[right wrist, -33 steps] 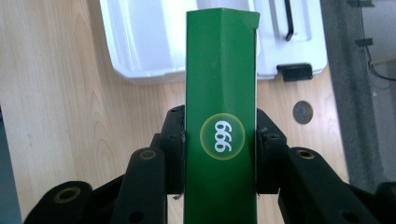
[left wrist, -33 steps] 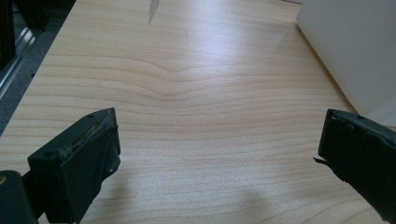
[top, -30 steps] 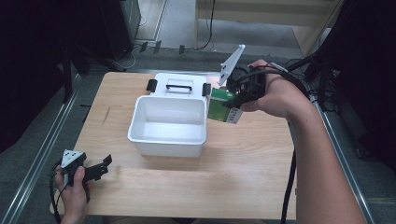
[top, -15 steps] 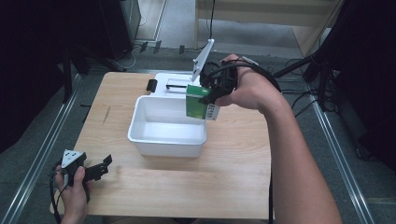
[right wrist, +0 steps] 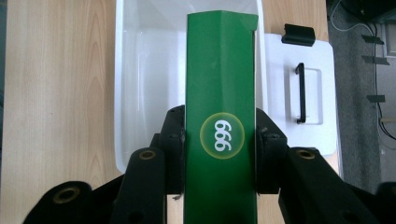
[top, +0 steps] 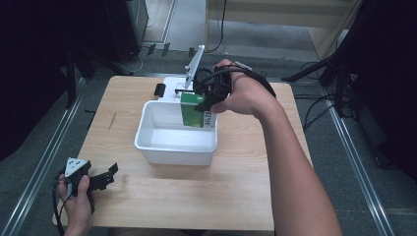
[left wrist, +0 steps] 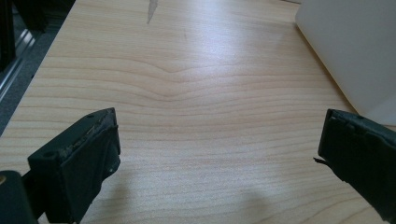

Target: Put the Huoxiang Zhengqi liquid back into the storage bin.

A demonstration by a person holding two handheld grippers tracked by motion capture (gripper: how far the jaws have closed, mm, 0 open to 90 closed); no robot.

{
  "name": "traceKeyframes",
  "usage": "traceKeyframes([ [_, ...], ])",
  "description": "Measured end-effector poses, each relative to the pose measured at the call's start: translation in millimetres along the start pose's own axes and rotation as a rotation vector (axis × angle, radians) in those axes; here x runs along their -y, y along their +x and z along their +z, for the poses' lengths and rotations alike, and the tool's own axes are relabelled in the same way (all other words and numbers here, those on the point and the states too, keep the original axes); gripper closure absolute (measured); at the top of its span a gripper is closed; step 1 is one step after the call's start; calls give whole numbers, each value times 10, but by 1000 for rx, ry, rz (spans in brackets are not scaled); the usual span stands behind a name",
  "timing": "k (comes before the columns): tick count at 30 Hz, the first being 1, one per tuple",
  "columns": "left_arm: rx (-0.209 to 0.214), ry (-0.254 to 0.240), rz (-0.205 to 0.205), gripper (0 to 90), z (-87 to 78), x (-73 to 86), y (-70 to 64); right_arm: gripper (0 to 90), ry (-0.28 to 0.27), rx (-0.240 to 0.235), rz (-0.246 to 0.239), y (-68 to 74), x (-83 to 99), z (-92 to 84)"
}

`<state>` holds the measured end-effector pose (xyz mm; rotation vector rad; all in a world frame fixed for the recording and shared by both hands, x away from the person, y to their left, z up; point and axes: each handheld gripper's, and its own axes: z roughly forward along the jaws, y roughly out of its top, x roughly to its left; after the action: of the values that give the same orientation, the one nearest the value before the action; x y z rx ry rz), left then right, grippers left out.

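A green box (top: 193, 110) marked "999" (right wrist: 221, 135) hangs over the back right part of the white bin (top: 147, 140), with my right gripper (top: 205, 101) shut on its sides. In the right gripper view the box (right wrist: 220, 70) stands between both jaws above the bin's open inside (right wrist: 149, 70). My left gripper (top: 105, 176) rests low at the table's front left corner, held by a hand, jaws wide apart over bare wood (left wrist: 196, 116). Nothing lies between its fingers (left wrist: 79, 154).
The bin's white lid (top: 169, 91) with a black handle (right wrist: 301, 93) and black clips (top: 159, 89) lies flat behind the bin. The wooden table (top: 236, 187) has free room in front and to the left. Metal rails and cables run along the floor at both sides.
My right gripper has carried the green box leftward from beside the bin's right rim to above the bin's inside. The left gripper has stayed put.
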<state>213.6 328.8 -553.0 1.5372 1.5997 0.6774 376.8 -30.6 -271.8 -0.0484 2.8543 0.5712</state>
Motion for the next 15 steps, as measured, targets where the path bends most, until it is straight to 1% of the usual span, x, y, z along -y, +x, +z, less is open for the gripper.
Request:
traceKeyframes([
  [1, 0, -2, -3, 1, 2, 0, -2, 641, 3, -5, -11, -4, -12, 49],
  [2, 0, -2, -3, 1, 2, 0, -2, 641, 3, -5, -11, -4, -12, 49],
  [3, 0, -2, -2, 1, 2, 0, -1, 641, 2, -8, -22, -8, -16, 72],
  [5, 0, -2, 0, 1, 2, 0, 0, 640, 8, -8, -23, -6, -17, 112],
  [7, 0, -3, 0, 1, 2, 0, -1, 640, 9, -19, -24, -10, -1, 175],
  [8, 3, 0, 1, 1, 0, 0, 2, 640, 9, -19, -24, -10, -1, 175],
  [9, 3, -1, 2, 1, 0, 0, 1, 640, 11, -22, -38, -14, 20, 220],
  [11, 2, -1, 1, 1, 0, 1, -2, 640, 15, -27, -44, -9, 32, 242],
  [12, 2, -1, 0, 1, 0, 1, -2, 640, 14, -37, -62, -10, 57, 298],
  [15, 3, -1, 0, 1, 0, 1, -1, 639, 22, -45, -58, -8, 82, 349],
])
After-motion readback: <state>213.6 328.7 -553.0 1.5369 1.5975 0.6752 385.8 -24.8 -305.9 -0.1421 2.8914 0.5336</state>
